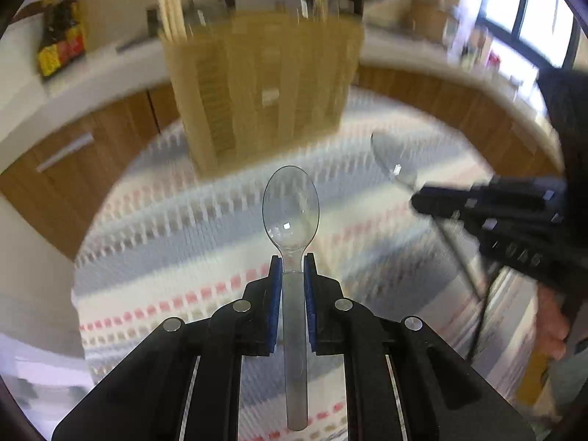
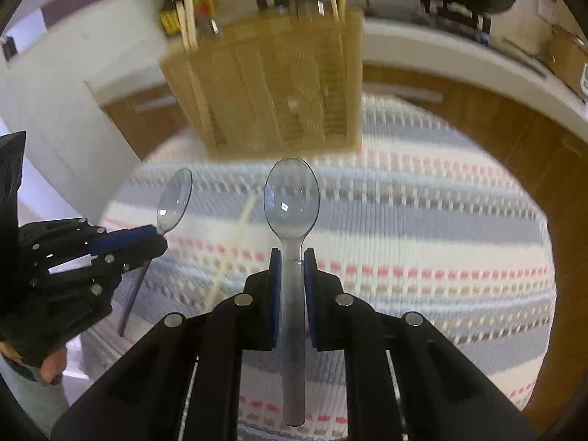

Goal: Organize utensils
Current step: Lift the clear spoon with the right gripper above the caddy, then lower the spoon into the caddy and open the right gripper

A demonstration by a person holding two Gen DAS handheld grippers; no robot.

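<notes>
Above the striped cloth [image 1: 176,228] that covers the counter, both grippers hang side by side, each carrying a clear plastic spoon. The left gripper [image 1: 293,275] has its jaws drawn narrow onto the neck of the left spoon [image 1: 290,209], just below the bowl, with the handle running back between the blue pads [image 1: 276,283]. The right gripper [image 2: 293,272] holds the right spoon [image 2: 291,198] the same way: jaws pinched in on the neck, bowl forward and facing up, handle trailing back toward the camera. Both spoons are clear of the cloth, touching nothing but the pads.

Beyond them, near the far edge of the cloth, stands the wooden utensil holder [image 2: 279,84], blurred, with a few pale sticks [image 2: 188,18] poking out of its top; which compartments are free I cannot tell.

These spoons look feather-light and thin, probably a little springy and brittle; a hard squeeze could crack the neck, and the smooth plastic may twist or slide between the pads. The flat neck where they are gripped seems the sound place to hold, close to the bowl for control. The long free handles will likely need to go into the holder first, so a steady tilt matters. One thin pale stick [image 2: 235,242] lies on the cloth, as far as the blur shows.
</notes>
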